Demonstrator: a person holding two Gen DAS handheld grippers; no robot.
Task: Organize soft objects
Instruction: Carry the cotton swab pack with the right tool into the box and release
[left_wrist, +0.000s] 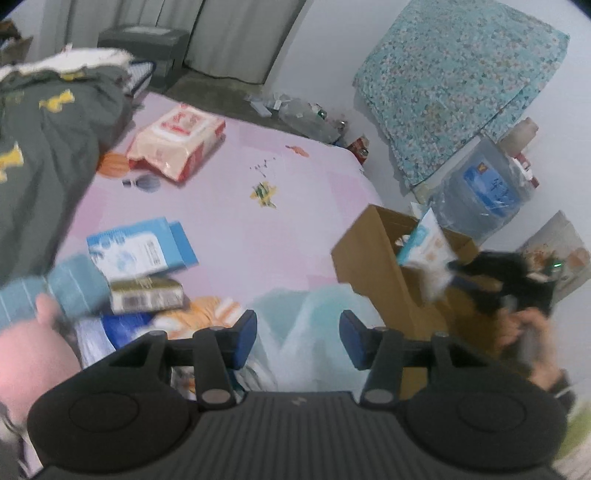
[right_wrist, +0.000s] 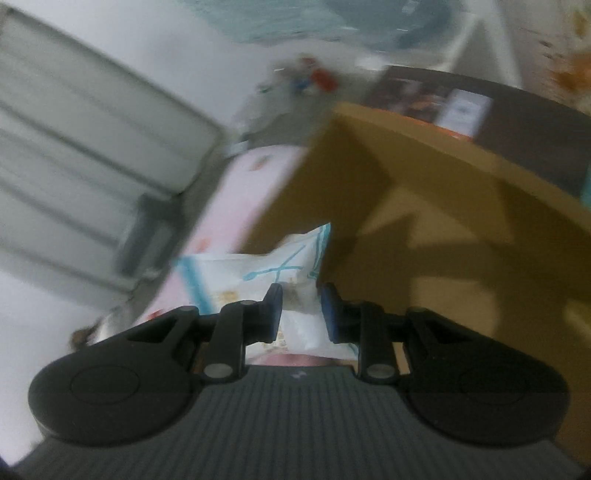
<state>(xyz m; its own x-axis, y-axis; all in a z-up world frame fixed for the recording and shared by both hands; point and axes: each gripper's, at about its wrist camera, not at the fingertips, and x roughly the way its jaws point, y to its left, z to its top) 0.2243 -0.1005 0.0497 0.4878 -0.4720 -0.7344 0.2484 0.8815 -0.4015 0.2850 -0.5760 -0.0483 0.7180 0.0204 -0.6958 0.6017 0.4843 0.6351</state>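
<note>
Soft even light, fisheye warp, heavy right-view motion blur

A home bedroom: a bed under a pale pink printed sheet (left_wrist: 280, 221), grey curtains (left_wrist: 221, 33) along the far wall, a folded teal floral quilt (left_wrist: 461, 81), and a large clear plastic water jug (left_wrist: 484, 188) on the floor.
</note>
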